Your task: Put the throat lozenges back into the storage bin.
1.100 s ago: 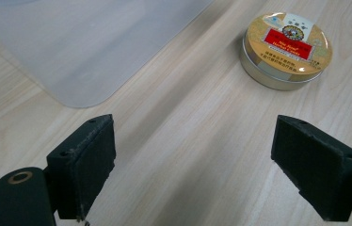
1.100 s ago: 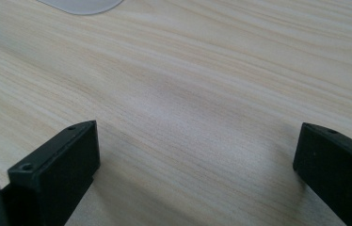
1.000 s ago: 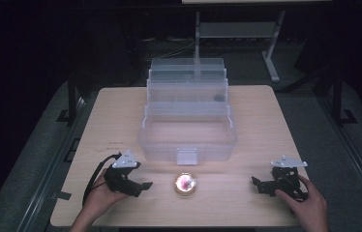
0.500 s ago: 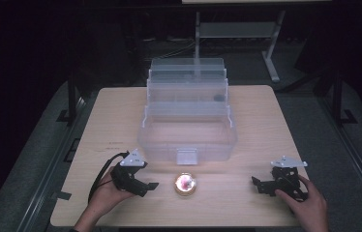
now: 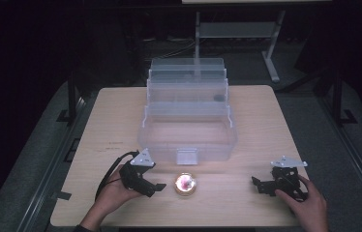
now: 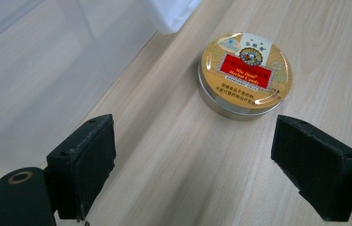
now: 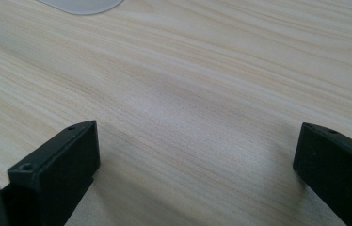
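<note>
The clear tiered box (image 5: pixel 188 128) stands open with its near tub bare, while just near of it lies a round gold tin (image 6: pixel 244 75) with a red label, ahead of the left gripper's (image 6: pixel 207 165) wide-spread, unladen jaws.

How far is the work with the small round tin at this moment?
Done: the clear tiered box stands open on the table. In hand: the left gripper, jaws wide open, points at the round tin, which lies closed on the wood, not touched. Left: gripping the tin and moving it, probably into the box. The right gripper is open over bare wood.
</note>
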Tool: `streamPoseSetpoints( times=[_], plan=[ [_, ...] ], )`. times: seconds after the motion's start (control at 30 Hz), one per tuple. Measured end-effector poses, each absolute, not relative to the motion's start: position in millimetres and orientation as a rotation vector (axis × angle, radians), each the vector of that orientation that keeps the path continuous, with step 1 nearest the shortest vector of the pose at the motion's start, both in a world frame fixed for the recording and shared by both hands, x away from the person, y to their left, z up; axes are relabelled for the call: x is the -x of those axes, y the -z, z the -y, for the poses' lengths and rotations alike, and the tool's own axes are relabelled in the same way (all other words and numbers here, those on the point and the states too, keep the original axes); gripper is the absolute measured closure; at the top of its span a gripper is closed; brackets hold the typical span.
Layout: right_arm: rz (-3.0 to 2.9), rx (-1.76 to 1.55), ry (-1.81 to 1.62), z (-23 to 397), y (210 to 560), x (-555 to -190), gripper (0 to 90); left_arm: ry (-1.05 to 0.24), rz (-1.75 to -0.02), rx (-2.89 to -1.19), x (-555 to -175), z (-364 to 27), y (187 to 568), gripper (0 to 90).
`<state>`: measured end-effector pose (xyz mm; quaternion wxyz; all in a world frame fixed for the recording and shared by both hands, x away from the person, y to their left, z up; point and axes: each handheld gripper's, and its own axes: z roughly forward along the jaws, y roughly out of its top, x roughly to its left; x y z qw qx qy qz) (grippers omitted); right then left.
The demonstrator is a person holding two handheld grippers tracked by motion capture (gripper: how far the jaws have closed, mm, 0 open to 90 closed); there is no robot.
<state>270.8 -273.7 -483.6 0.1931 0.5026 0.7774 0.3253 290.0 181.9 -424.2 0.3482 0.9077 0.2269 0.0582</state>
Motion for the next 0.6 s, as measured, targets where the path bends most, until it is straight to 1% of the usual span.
streamPoseSetpoints(
  times=[0.6],
  plan=[
    [-2.182, -1.409, -0.912, 274, 484, -271, 0.5, -0.096, -0.521, -2.403, -294, -154, 423, 13.6]
  ],
)
